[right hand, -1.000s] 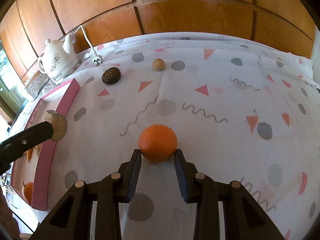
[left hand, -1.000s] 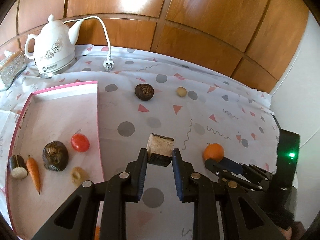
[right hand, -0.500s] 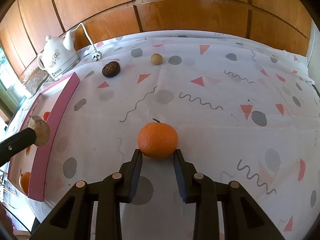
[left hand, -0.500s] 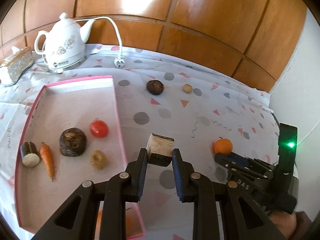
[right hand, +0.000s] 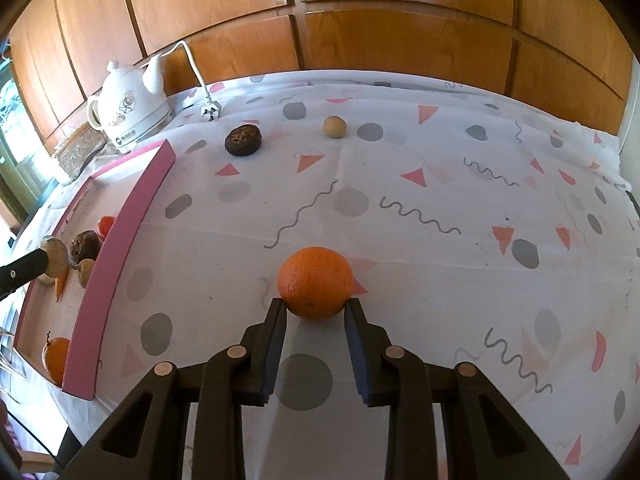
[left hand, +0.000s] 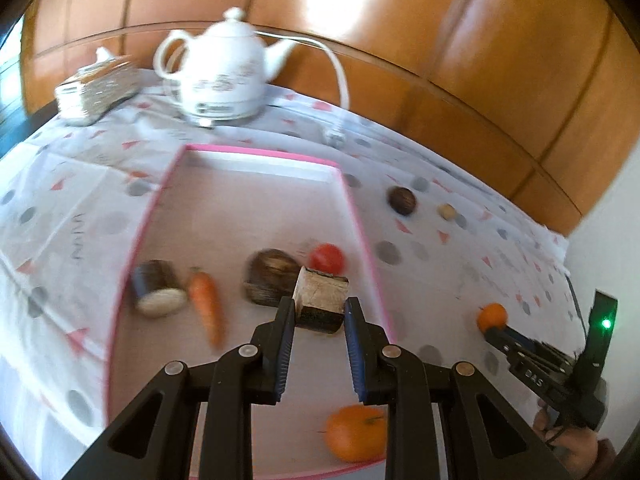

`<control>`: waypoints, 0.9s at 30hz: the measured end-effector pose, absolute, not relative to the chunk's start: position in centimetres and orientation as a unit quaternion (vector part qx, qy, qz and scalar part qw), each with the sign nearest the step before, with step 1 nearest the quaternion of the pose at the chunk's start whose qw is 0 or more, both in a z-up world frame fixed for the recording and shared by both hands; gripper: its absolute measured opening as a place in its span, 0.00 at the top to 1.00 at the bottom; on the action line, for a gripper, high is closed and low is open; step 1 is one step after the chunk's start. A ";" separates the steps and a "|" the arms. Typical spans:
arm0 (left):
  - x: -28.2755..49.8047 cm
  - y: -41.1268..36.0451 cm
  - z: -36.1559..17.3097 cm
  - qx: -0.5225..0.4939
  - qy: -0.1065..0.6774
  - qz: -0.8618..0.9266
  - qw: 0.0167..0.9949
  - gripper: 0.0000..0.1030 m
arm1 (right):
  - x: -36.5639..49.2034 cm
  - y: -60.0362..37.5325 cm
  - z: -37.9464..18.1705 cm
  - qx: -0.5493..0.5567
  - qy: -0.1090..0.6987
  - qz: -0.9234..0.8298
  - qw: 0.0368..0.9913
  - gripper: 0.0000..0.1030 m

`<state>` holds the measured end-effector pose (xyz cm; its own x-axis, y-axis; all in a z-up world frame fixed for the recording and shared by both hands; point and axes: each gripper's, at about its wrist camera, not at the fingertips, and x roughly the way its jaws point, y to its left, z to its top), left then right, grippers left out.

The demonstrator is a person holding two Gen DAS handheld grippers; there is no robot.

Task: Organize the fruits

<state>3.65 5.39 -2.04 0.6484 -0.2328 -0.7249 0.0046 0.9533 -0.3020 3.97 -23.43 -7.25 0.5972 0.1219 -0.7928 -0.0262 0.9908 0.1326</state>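
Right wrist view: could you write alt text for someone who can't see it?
The right gripper is closing its two black fingers on an orange that sits between them on a patterned tablecloth. To the left a pink-rimmed tray holds other produce; a white kettle stands at the back by a wood-panelled wall.

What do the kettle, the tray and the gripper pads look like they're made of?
Kettle: likely glazed ceramic, white and glossy with a printed floral motif. Tray: probably cardboard or thin board, with flat matte pink walls and a pale floor. Gripper pads: apparently rubber or soft plastic, blue and finely ribbed, mounted on matte black plastic fingers.
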 end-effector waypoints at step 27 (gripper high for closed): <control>7.5 9.6 -3.0 -0.163 0.421 0.017 0.892 0.55 | 4.1 -22.2 -7.1 0.048 0.443 0.061 0.893 0.72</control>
<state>7.54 9.57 -3.00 0.6453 -0.1062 -0.7565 -0.1681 0.9463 -0.2762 4.11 -22.18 -7.10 0.5996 0.1511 -0.7859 -0.0656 0.9880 0.1399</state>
